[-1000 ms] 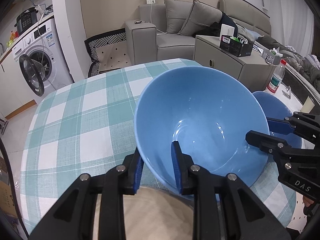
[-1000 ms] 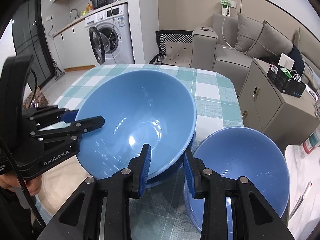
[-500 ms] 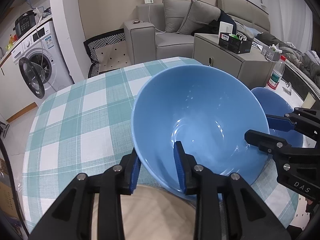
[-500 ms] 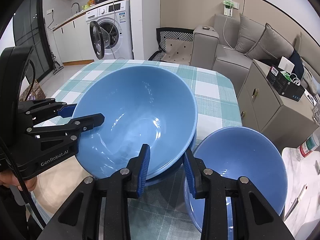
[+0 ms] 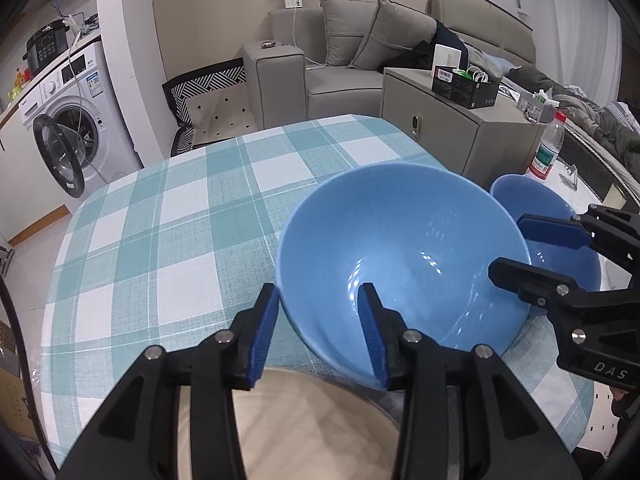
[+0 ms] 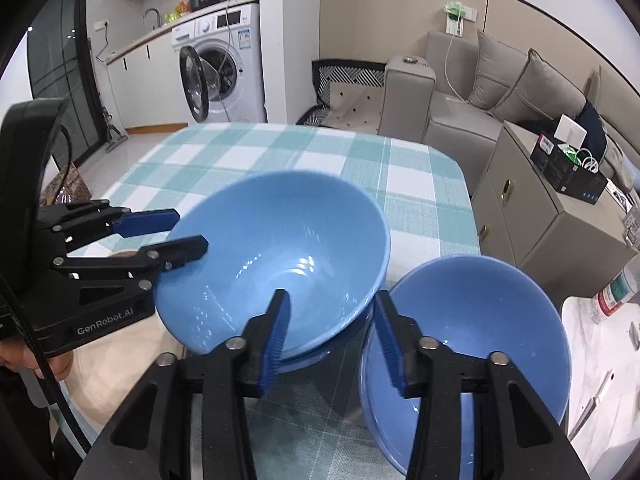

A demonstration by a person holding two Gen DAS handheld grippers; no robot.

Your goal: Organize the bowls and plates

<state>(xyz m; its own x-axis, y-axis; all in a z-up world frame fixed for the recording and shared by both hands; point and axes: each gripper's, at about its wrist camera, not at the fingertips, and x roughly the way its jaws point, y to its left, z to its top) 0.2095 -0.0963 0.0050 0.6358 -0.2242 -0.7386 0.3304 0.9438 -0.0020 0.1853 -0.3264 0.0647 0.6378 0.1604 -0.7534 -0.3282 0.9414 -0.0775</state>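
Both claws just opening off the big bowl [image 6: 272, 256], left gripper [image 5: 320, 330] and right gripper [image 6: 330, 336] apart astride its rim; small bowl [image 6: 480, 320] at three o'clock, perhaps touching.

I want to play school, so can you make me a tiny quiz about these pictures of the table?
1. Pick one: the tablecloth is checked in A red and black, B teal and white, C yellow and grey.
2. True or false: the washing machine door is shut.
3. Whose rim sits between the fingers of both the left gripper and the right gripper?

Key
1. B.
2. False: it hangs open.
3. The light blue bowl. Both grippers' jaws have just been opening and no longer press on it.
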